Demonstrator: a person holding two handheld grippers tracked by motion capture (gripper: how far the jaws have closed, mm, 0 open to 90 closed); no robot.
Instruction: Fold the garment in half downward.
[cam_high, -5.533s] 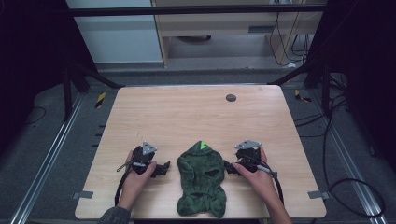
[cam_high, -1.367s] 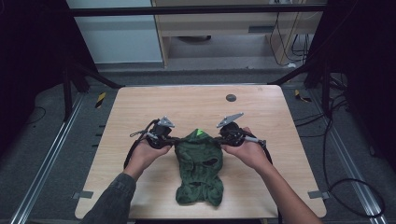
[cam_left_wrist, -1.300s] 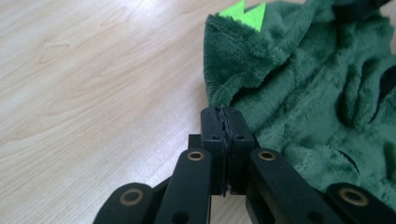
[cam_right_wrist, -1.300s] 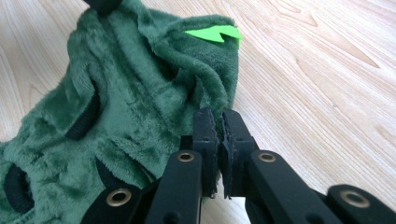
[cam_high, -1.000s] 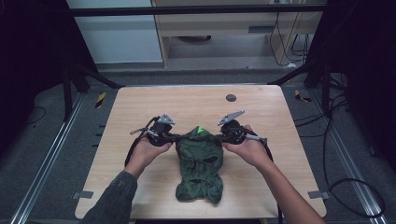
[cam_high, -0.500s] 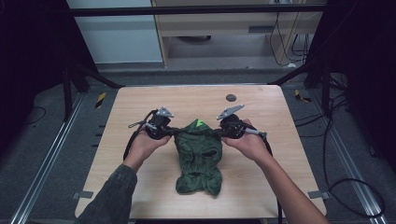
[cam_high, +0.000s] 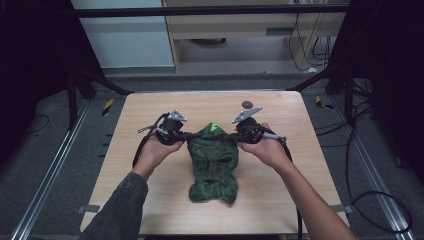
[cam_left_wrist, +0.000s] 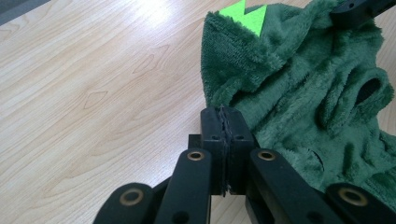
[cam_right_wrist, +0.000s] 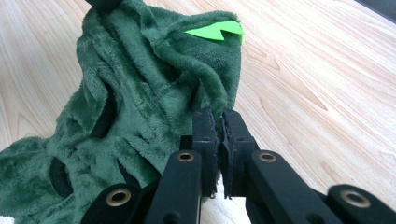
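While the green fleece garment (cam_high: 212, 160) hung stretched between my hands above the counter (cam_high: 300, 150), my left fingers (cam_left_wrist: 219, 140) and right fingers (cam_right_wrist: 215, 140) each pinched a top corner. I judged spreading came next, needing an even lowering.

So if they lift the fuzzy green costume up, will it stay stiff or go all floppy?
Probably floppy: the green costume already sags and wrinkles between the left gripper and right gripper. It looks plush, so likely light and not slippery.
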